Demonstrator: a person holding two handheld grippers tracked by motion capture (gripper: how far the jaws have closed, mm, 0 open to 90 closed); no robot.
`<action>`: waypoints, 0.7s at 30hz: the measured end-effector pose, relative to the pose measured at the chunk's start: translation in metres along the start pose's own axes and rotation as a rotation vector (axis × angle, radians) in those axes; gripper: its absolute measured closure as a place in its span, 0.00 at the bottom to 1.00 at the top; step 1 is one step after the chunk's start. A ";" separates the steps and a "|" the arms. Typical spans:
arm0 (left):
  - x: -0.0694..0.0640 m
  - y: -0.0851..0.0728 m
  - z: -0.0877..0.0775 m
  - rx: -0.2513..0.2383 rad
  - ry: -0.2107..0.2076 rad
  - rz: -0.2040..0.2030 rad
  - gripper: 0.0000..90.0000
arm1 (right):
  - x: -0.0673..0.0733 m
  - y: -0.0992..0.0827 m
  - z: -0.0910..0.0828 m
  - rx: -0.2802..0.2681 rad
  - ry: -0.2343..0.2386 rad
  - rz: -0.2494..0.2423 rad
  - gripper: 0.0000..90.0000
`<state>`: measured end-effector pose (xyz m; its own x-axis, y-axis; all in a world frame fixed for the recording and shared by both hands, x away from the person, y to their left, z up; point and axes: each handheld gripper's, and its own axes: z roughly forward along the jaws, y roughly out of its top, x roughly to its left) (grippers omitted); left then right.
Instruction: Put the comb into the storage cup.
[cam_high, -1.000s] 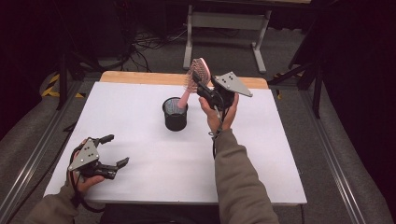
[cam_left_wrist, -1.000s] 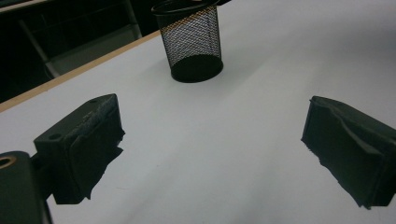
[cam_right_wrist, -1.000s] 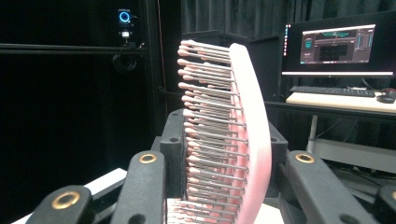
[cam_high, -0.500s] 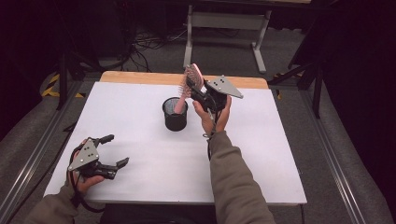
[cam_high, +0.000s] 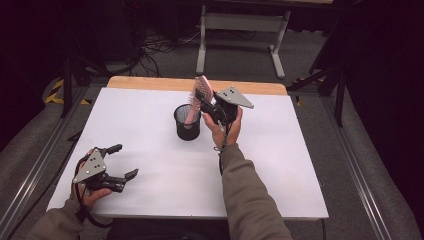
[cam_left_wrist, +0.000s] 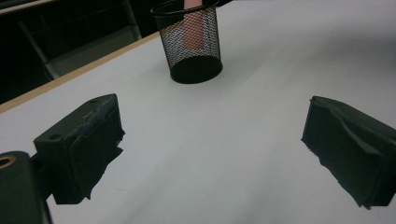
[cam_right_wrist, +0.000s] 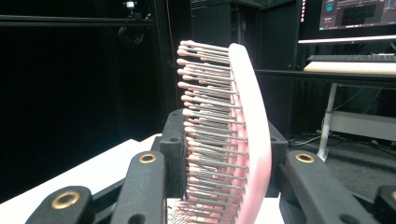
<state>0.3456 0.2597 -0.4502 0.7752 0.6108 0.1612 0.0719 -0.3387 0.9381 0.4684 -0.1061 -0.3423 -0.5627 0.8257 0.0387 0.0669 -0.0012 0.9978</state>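
Brush handle in cup
Left tongs view: pink hairbrush (cam_high: 201, 92) handle inside mesh cup (cam_left_wrist: 189, 43). Right tongs (cam_high: 206, 104) clamp brush, tilted; left tongs (cam_high: 125, 161) released, resting on table (cam_high: 280, 165).

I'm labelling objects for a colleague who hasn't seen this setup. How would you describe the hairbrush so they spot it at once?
Start at the white table and find the black mesh cup near its far middle. The hairbrush stands with its handle down inside that cup, its head clamped in the right gripper. It is the sole pink thing, with rows of pink-tipped bristles.
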 end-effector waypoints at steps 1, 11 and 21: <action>0.000 0.000 0.000 -0.002 0.001 0.000 0.07 | 0.000 0.000 0.000 0.000 0.000 0.000 0.71; 0.000 0.000 0.001 0.002 0.001 0.000 0.07 | 0.002 -0.012 0.004 0.029 0.010 0.023 0.71; 0.000 0.000 0.001 0.005 0.001 -0.003 0.07 | 0.005 -0.022 0.006 0.041 0.025 0.040 0.71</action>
<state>0.3458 0.2591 -0.4507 0.7743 0.6124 0.1591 0.0770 -0.3409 0.9370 0.4694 -0.0986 -0.3644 -0.5792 0.8113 0.0802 0.1231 -0.0103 0.9923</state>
